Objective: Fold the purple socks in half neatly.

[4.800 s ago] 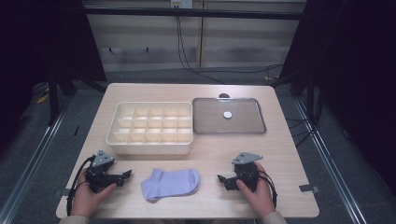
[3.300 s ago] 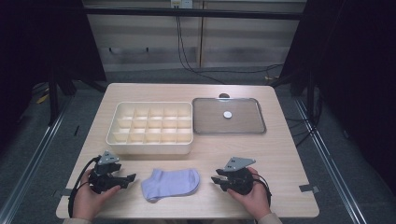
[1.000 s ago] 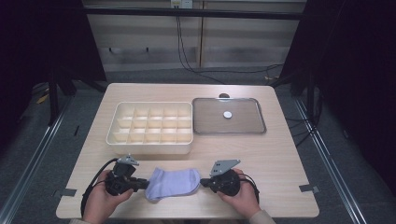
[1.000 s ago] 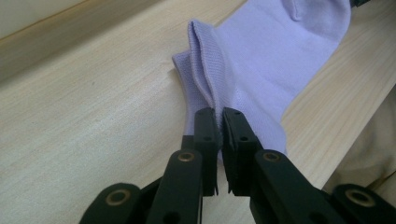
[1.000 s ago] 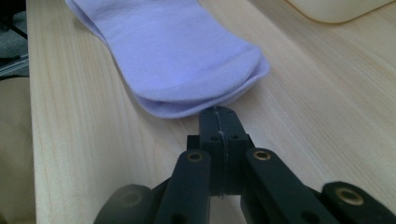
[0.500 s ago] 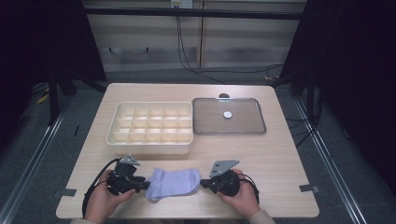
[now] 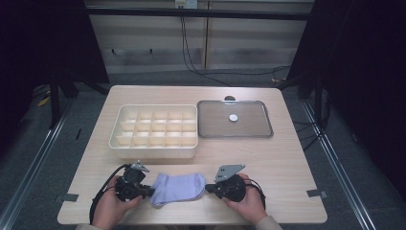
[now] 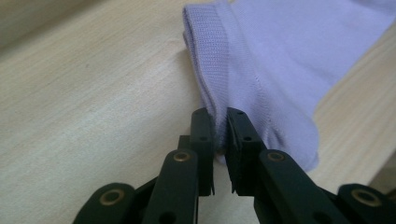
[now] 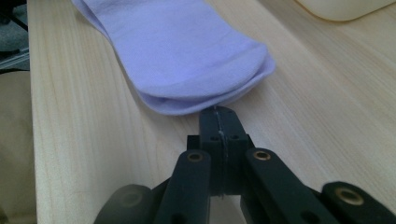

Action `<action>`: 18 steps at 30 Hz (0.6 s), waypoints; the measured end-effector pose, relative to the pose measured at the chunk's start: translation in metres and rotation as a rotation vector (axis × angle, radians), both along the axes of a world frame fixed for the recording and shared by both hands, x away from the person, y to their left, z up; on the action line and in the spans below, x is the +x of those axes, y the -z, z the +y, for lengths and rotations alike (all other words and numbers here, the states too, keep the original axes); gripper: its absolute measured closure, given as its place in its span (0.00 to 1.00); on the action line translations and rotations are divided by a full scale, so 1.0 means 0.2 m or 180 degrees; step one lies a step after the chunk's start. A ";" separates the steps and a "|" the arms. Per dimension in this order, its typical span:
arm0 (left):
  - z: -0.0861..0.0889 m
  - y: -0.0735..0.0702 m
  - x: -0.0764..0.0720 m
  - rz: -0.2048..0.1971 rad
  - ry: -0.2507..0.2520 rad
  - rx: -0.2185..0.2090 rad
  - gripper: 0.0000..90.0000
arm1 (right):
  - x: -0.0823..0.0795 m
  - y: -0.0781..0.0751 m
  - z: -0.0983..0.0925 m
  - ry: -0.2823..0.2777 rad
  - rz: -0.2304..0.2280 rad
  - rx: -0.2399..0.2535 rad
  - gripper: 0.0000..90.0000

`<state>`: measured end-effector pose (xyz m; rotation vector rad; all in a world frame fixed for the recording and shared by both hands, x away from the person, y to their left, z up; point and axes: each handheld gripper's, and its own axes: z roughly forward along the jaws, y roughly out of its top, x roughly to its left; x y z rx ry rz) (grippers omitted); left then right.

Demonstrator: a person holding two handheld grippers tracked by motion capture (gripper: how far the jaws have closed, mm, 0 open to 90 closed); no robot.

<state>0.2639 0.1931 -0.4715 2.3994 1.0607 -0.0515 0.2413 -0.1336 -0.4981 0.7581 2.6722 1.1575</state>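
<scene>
Jaws of the left gripper (image 8: pixel 221 128) are clenched on the ribbed cuff edge of the lilac sock (image 8: pixel 280 60); in the left gripper view the fabric is pinched between the two black pads, having just been closed upon. In the high view this gripper (image 7: pixel 146 191) sits at the sock's left end, held in the person's left hand (image 7: pixel 111 207).

Jaws of the right gripper (image 9: pixel 219 122) are pressed fully together, pad to pad. In the right gripper view their tips stand at the very edge of the sock's rounded toe end (image 9: pixel 187 51); whether any fabric is caught between them cannot be told. In the high view the right gripper (image 7: pixel 208 188) lies at the sock's right end, held in the right hand (image 7: pixel 249 203).

The sock (image 7: pixel 177 188) lies flat on the pale wooden surface (image 7: pixel 287 167), close to the near edge, stretched left to right between the two grippers. It appears doubled, with two layers visible at the toe.

Farther back, just beyond the sock, stands a cream compartment tray (image 7: pixel 155 143), its grid of cells open to the top. To its right, nearly touching, lies a grey flat tray (image 7: pixel 258 132) with a small white disc (image 7: pixel 233 117) near its middle. At the far edge of the surface, just behind the grey tray, is a dark round spot (image 7: pixel 230 98). Cables (image 7: pixel 191 57) trail over the floor beyond.
</scene>
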 end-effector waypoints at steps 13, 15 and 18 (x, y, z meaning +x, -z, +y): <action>0.02 -0.12 0.01 0.0045 0.0168 -0.0290 0.91 | 0.00 0.00 0.00 -0.0014 0.0015 0.0040 1.00; 0.02 -0.13 0.01 0.0039 0.0181 -0.0278 0.91 | 0.00 0.01 0.00 -0.0017 0.0024 0.0040 1.00; 0.01 -0.14 0.00 0.0057 0.0154 -0.0304 0.91 | 0.00 0.01 0.00 -0.0025 0.0022 0.0040 1.00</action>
